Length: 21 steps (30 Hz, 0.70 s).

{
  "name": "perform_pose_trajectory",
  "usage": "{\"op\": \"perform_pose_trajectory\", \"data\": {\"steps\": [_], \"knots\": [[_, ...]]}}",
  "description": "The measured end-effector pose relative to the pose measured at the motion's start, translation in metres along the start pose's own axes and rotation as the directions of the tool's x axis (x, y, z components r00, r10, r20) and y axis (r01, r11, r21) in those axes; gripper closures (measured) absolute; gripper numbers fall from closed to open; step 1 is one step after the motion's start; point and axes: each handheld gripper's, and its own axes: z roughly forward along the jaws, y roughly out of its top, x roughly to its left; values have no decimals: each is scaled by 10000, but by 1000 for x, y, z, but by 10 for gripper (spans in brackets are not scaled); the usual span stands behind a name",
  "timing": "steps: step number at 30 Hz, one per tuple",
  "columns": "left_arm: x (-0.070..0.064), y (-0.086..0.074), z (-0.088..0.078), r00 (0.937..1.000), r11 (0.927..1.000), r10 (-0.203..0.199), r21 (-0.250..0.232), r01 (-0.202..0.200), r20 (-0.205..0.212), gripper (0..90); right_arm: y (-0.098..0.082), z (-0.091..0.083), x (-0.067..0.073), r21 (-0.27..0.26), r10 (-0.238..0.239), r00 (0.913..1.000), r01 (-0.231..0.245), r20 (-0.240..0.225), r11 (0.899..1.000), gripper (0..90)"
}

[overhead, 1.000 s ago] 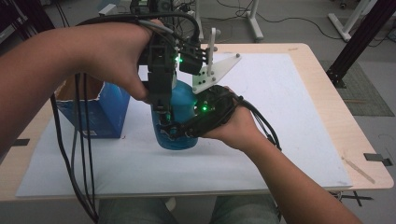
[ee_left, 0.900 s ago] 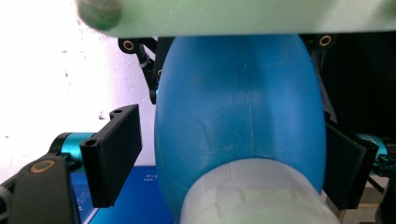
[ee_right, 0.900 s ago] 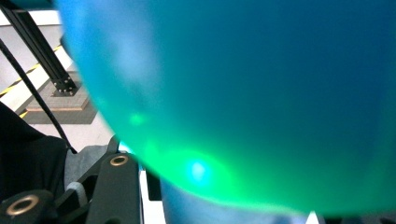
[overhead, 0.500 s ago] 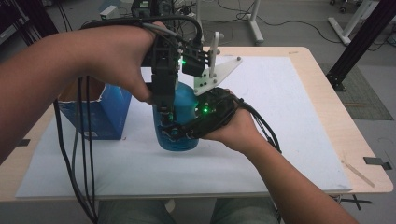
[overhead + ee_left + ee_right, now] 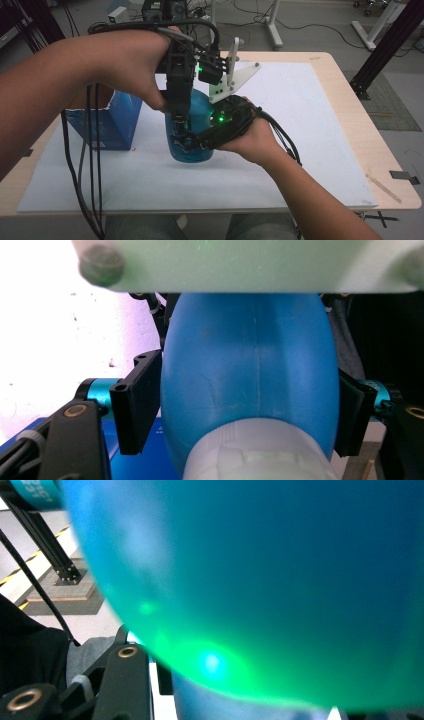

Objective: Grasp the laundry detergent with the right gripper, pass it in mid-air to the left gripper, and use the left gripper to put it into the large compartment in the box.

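**Both grippers on the blue bottle, left closing in from above**

Blue bottle (image 5: 192, 135) stands upright on the white sheet (image 5: 280, 165), long axis vertical, right between my two grippers. In the left gripper view its body (image 5: 250, 380) bulges up between the jaws, with a whitish ribbed part (image 5: 255, 460) nearest the camera; cap or neck, can't tell which.

Left gripper (image 5: 179, 120) comes straight down on it from above, jaws pointing at the table. They have just been closing, bottle between them. The pads (image 5: 137, 405) sit flush against the bottle's sides, no gap visible, so I read it as gripped, part-way closed on the body.

Right gripper (image 5: 192, 142) comes in level from my right, low on the bottle. Its view is blurred teal (image 5: 280, 580) with a green LED glare; one jaw base at bottom left, fingertips out of frame. Contact not visible there; in the high view it hugs the bottle's lower body, jaws closed as far as the bottle allows. I take it as holding.

Both equally near; next move turns on the vertical axis: left twists or lifts, right braces.

Hidden: the bottle top under my left hand, its base behind the right gripper. Blue box (image 5: 107, 125) stands just off to the left gripper's side, front cut off by my forearm.
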Motion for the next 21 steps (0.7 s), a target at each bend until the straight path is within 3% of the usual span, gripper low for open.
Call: {"op": "perform_pose_trajectory", "data": {"steps": [8,13,21], "knots": [[0,1,2,10000,10000,10,43,-10,60,305,0,0,0,5,4,10000,-4,-24,10000,466],[0,1,2,9997,10000,40,-58,-39,224,373,0,1,0,-27,8,10000,-8,-21,10000,466],[1,1,2,10000,9999,21,-132,-20,71,385,0,1,-2,-23,33,10000,-33,43,10000,466]]}}
